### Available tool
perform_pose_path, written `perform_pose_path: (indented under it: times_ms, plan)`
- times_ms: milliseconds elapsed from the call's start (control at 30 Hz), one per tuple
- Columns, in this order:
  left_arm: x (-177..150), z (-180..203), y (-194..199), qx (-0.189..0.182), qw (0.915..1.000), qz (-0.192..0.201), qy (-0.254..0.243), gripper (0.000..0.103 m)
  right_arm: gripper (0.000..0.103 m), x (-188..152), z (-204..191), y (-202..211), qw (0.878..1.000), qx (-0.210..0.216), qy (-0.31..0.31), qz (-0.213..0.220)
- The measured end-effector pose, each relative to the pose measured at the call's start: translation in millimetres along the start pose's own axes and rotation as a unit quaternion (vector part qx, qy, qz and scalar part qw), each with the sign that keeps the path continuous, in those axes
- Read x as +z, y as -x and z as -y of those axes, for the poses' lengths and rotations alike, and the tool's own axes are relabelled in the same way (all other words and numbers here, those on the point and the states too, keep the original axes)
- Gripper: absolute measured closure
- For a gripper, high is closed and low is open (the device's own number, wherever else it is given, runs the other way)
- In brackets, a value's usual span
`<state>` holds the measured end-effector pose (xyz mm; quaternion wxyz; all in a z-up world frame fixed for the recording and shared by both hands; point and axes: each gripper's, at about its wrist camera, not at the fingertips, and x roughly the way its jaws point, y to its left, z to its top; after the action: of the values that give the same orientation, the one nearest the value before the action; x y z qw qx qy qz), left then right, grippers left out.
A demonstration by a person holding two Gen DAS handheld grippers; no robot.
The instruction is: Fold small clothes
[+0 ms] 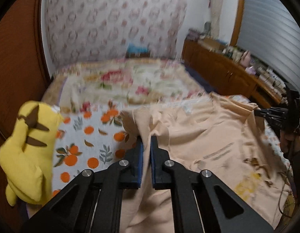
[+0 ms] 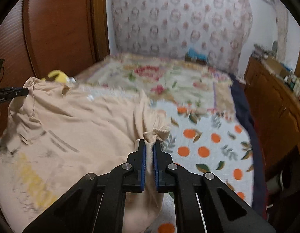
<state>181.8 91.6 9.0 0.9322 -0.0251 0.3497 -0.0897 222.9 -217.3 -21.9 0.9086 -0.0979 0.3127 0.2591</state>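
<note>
Slippage is the main risk: both the left gripper (image 1: pixel 147 138) and right gripper (image 2: pixel 150 142) are pinching bunched corners of the peach shirt (image 1: pixel 208 136), which is hanging stretched between them above the orange-print bedspread (image 2: pixel 208 145). Jaws are clamping thin, gathered fabric, so an uneven pull is likely to tug a corner free or skew the fold.

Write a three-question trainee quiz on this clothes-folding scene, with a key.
1. True or false: both claws are shut on the peach shirt.
2. Which toy lies at the side of the bed, beside the shirt? A) a yellow plush toy B) a red ball C) a blue car
3. Fill in: the sheet under the shirt is printed with ____ fruit.

Key:
1. True. The left claw and the right claw each pinch a bunch of the shirt's fabric.
2. A, the yellow plush toy.
3. Orange.
</note>
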Motion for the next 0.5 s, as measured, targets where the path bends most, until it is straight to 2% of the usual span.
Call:
perform_pose_path:
  times_ms: [233,367,500]
  plan:
    - [-24,21,99,-0.011,0.9977,0.066,-0.015,0.096,0.097,-30,-16,111,0.997,0.008,0.004,0.077]
    - [-55,22,152,-0.010,0.9968,0.077,-0.015,0.096,0.097,-67,-24,174,0.996,0.025,0.010,0.090]
    - [-78,22,181,-0.005,0.9972,0.072,-0.023,0.096,0.097,-109,-28,219,0.997,0.041,0.009,0.072]
